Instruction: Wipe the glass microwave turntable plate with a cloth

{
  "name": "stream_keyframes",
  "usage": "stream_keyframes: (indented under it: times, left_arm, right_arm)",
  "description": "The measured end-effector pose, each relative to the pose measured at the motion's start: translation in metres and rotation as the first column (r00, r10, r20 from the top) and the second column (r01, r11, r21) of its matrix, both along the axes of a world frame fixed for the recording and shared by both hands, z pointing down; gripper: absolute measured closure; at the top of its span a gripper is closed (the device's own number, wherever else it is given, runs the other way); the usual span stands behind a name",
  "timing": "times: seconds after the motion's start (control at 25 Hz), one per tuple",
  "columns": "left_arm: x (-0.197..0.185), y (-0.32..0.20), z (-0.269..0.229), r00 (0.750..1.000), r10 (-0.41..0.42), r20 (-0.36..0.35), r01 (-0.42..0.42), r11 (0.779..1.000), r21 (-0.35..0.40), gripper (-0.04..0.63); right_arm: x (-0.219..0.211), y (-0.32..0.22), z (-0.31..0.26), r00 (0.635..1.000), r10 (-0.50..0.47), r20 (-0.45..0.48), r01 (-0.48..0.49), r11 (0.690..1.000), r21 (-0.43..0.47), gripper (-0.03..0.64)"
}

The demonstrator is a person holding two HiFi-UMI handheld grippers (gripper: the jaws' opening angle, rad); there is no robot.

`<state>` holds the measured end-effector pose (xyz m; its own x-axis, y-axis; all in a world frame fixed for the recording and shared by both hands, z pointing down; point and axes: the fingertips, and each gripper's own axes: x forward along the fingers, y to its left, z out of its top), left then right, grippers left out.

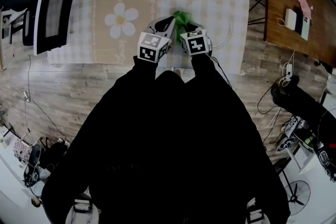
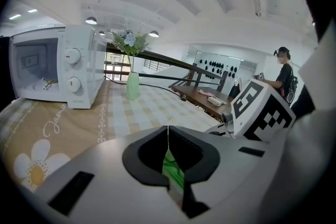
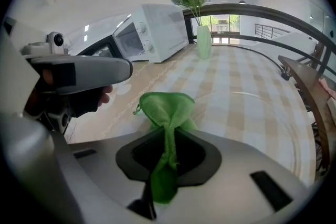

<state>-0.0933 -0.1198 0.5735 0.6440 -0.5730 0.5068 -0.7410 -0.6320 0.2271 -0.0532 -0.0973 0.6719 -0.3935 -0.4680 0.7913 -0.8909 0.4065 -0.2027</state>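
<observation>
Green cloth [image 3: 165,105] pinched between right gripper [image 3: 169,134] jaws.

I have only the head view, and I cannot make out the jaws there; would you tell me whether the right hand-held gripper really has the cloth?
Observer: Yes. The right gripper view shows the right hand-held gripper shut on the green cloth, which bunches up above its jaws.
Operator: And the left one?
Observer: The left hand-held gripper is shut too, with what looks like a bit of that green cloth pinched between its jaws.
Operator: What is the green blob at the table's far edge?
Observer: A vase holding flowers, standing beside the microwave.
</observation>
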Motion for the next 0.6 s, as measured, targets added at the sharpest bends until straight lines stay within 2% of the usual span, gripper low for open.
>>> stream_keyframes:
  times: [0.16,0.44,0.6]
  left_arm:
    - [0.004,0.0,0.001,1.0,0.008,0.001,-0.008,1.0,-0.002,0.574]
    - [0.017,0.003,0.002,1.0,0.03,0.001,-0.03,0.999,-0.01,0.574]
    - [0.025,0.004,0.005,0.999,0.04,0.002,-0.04,0.999,-0.015,0.574]
  right_arm:
    - [0.002,0.007,-0.004,1.0,-0.014,0.001,0.014,1.0,-0.022,0.545]
    - [0.019,0.009,-0.003,1.0,0.021,0.004,-0.02,0.999,-0.03,0.543]
    - [0.036,0.006,0.002,0.999,0.043,-0.011,-0.043,0.999,-0.009,0.543]
